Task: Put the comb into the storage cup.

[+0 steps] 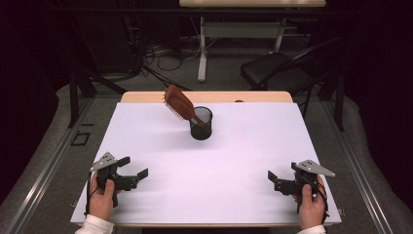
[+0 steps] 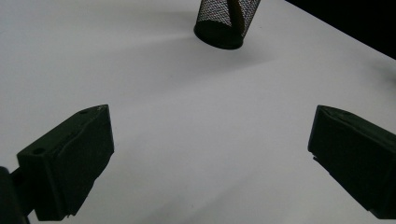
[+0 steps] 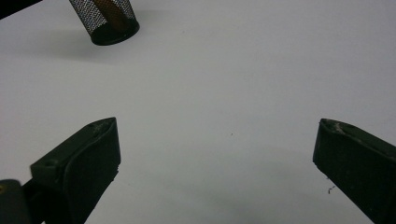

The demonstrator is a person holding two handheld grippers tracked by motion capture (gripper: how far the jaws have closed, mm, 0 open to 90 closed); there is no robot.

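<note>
A black mesh cup stands upright near the middle of the white table top. A brown hairbrush leans out of it to the upper left, handle down in the cup. The cup appears at the top of the left gripper view, and the cup sits at the top left of the right gripper view. My left gripper rests open at the near left, held by a hand. My right gripper rests open at the near right. Nothing lies between either pair of jaws.
Beyond the table's far wooden edge there is a grey floor with cables, a desk leg and a black chair. Metal rails run along both sides of the table.
</note>
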